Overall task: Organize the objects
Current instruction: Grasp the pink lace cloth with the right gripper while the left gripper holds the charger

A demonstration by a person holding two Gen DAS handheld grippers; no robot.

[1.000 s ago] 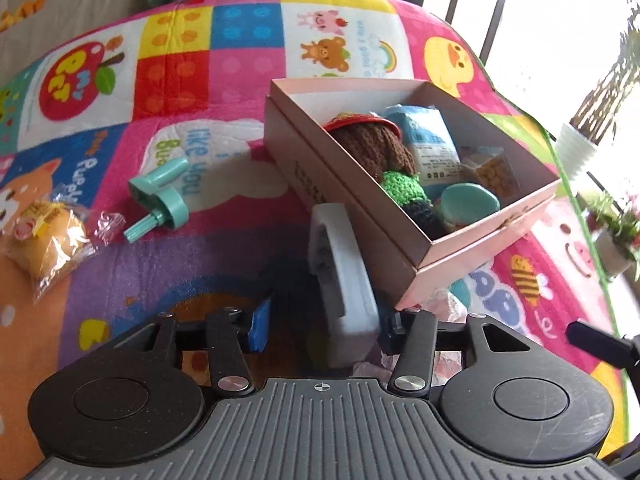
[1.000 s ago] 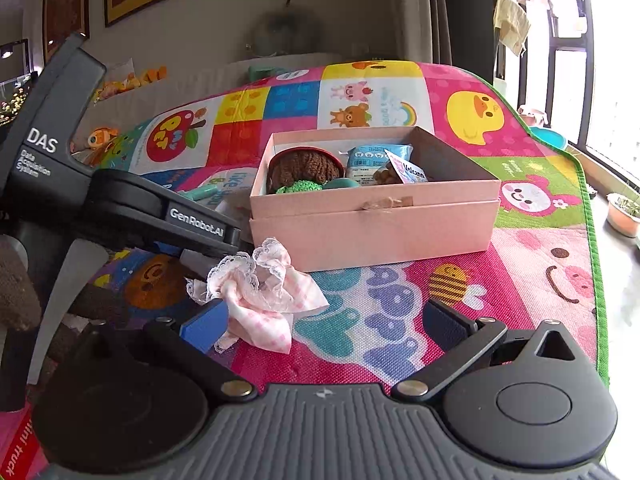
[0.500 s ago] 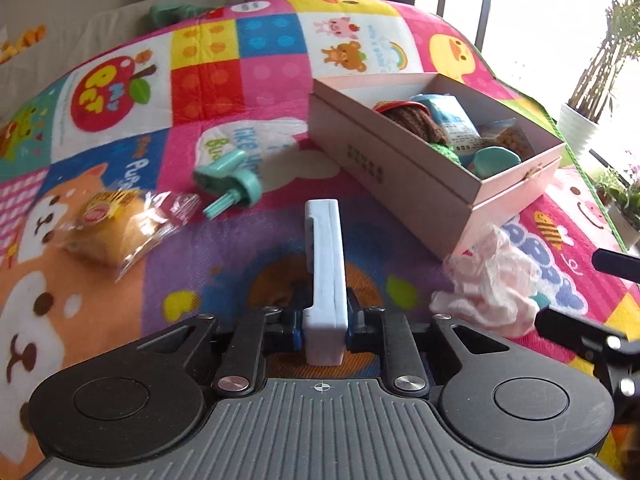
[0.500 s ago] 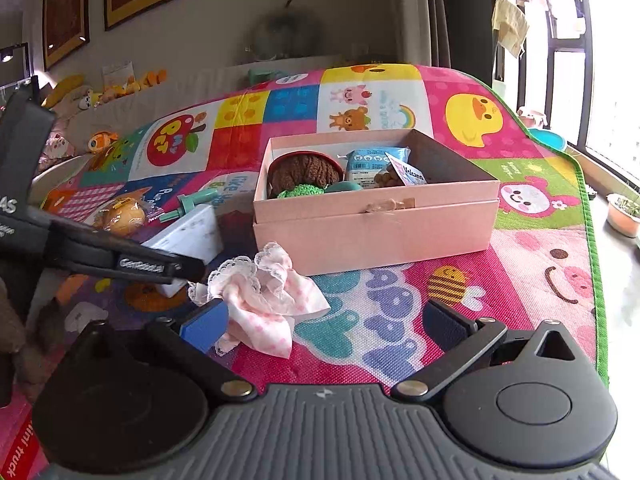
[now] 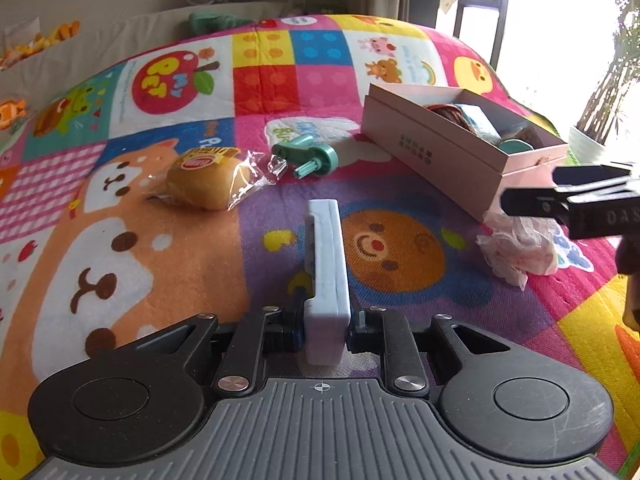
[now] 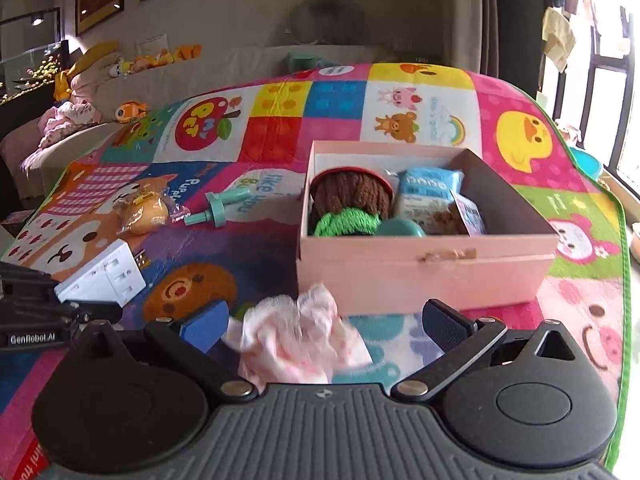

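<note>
Fingers of the left gripper (image 5: 326, 330) are pressed onto the near end of a pale blue-white block (image 5: 326, 264), which is held on its edge. The long axis of the block runs straight ahead from the fingers, away from the camera, and its far end points over the colourful play mat (image 5: 120, 240). The block appears lifted a little above the mat, although this cannot be told for sure.

Fingers of the right gripper (image 6: 326, 326) are spread wide, and a crumpled pink and white cloth (image 6: 298, 342) lies on the mat directly between them, slightly towards the blue left pad. It is not pinched yet. The cloth is blurred in the right wrist view, so contact with the pads cannot be judged.

Just behind the cloth the pink box (image 6: 424, 276) is found, with its long front wall across the right gripper's line. It is open and already holds a brown knitted toy (image 6: 350, 194), a blue packet (image 6: 430, 188) and a teal round thing (image 6: 400, 228). For the left gripper the same box is ahead and to the right, so the block must be carried that way. The right gripper is the nearer one to the box.

Further on the mat a teal plastic part (image 5: 310, 154) and a wrapped bun (image 5: 208, 180) are left, well apart from both grippers
</note>
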